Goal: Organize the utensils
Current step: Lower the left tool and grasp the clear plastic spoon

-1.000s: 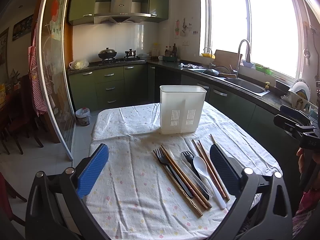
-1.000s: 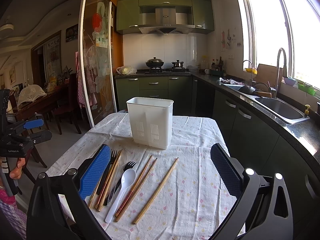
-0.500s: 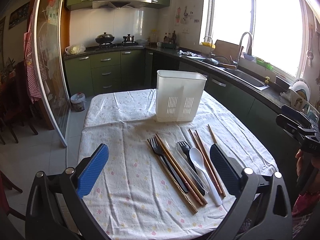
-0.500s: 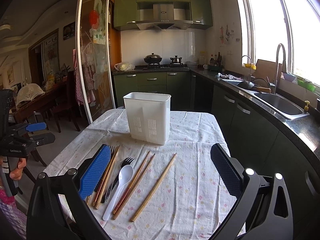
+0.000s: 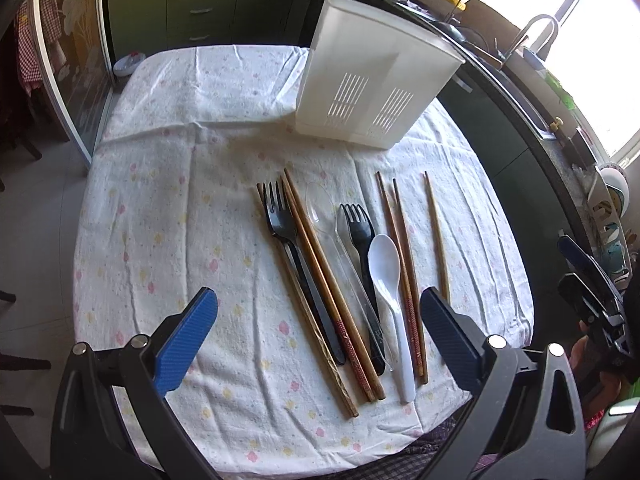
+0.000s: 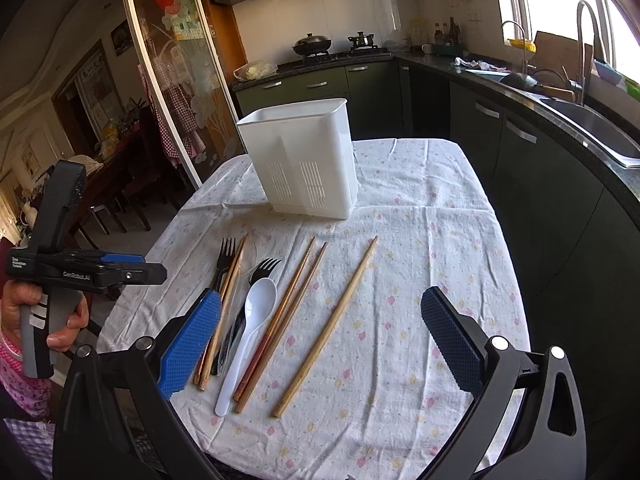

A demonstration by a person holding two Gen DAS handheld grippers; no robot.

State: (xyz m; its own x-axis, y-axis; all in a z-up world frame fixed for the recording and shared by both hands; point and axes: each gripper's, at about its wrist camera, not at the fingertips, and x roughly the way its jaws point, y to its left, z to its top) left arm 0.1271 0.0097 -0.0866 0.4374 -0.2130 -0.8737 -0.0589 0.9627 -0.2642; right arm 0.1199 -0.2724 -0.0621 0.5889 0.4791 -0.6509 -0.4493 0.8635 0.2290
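A white slotted utensil holder [image 5: 372,80] [image 6: 304,160] stands at the far side of the cloth-covered table [image 5: 160,200]. In front of it lie two black forks [image 5: 360,232], a white spoon [image 5: 390,292] [image 6: 250,328], a clear plastic spoon [image 5: 320,204] and several wooden chopsticks [image 5: 328,292] [image 6: 332,324]. My left gripper [image 5: 318,334] hovers open above the near ends of the utensils, holding nothing. My right gripper [image 6: 320,340] is open over the chopsticks, also empty. The left gripper [image 6: 84,270], held by a hand, also shows in the right wrist view.
Green kitchen cabinets and a dark counter with a sink [image 6: 592,128] run along the right. A stove with pots [image 6: 312,46] is at the back. A glass sliding door [image 6: 172,92] stands to the left, with a dining room beyond it.
Both grippers have tilted down and moved closer over the table; the left one now looks steeply down on the utensils. The utensils and holder have not moved.
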